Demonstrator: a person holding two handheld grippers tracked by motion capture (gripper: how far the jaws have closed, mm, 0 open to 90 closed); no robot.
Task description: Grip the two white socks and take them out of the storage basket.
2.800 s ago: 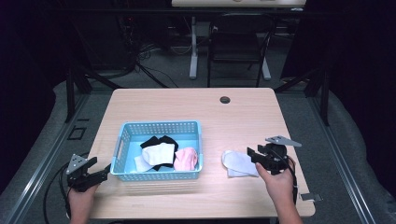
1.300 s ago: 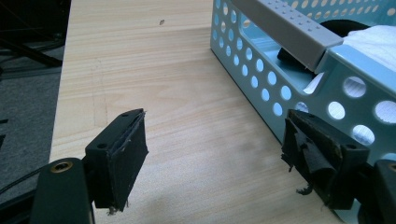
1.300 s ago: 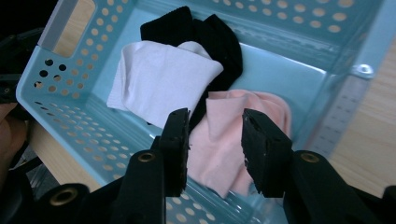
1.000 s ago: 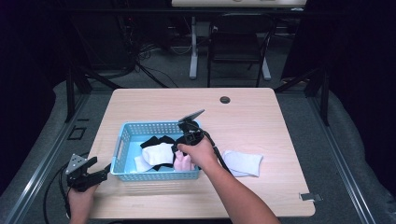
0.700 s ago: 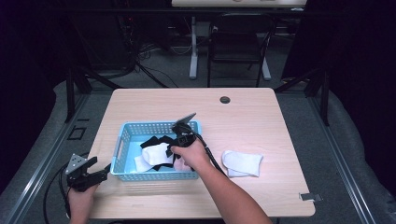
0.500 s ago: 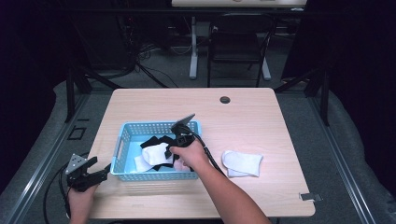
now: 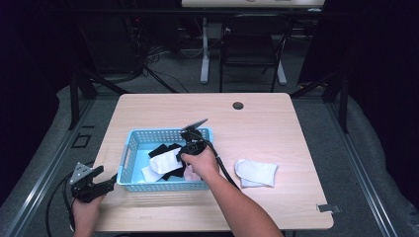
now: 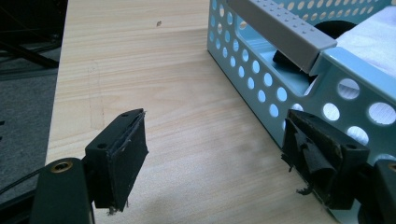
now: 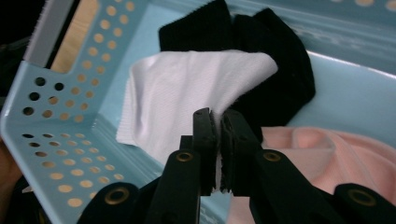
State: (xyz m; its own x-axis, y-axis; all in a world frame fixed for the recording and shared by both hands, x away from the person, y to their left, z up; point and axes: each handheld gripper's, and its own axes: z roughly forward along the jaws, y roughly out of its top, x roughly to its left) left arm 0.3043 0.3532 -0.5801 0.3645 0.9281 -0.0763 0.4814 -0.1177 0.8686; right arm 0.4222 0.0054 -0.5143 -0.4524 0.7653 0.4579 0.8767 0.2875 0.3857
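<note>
In the high view the right claw (image 7: pixel 184 154) reaches into the blue basket (image 7: pixel 129 150) at center left of the table (image 7: pixel 276 123). Its jaws are pinched on a white sock (image 9: pixel 182 93) lying over black socks (image 9: pixel 275 70), with a pink sock (image 9: pixel 317 149) at lower right. The left claw (image 8: pixel 224 158) gapes wide just beside the basket's wall. Another white sock (image 7: pixel 256 173) lies right of the basket.

Left gripper (image 8: pixel 215 154) jaws stand wide apart over the wooden table (image 8: pixel 154 84), the right jaw touching the blue perforated basket (image 8: pixel 299 79) wall
</note>
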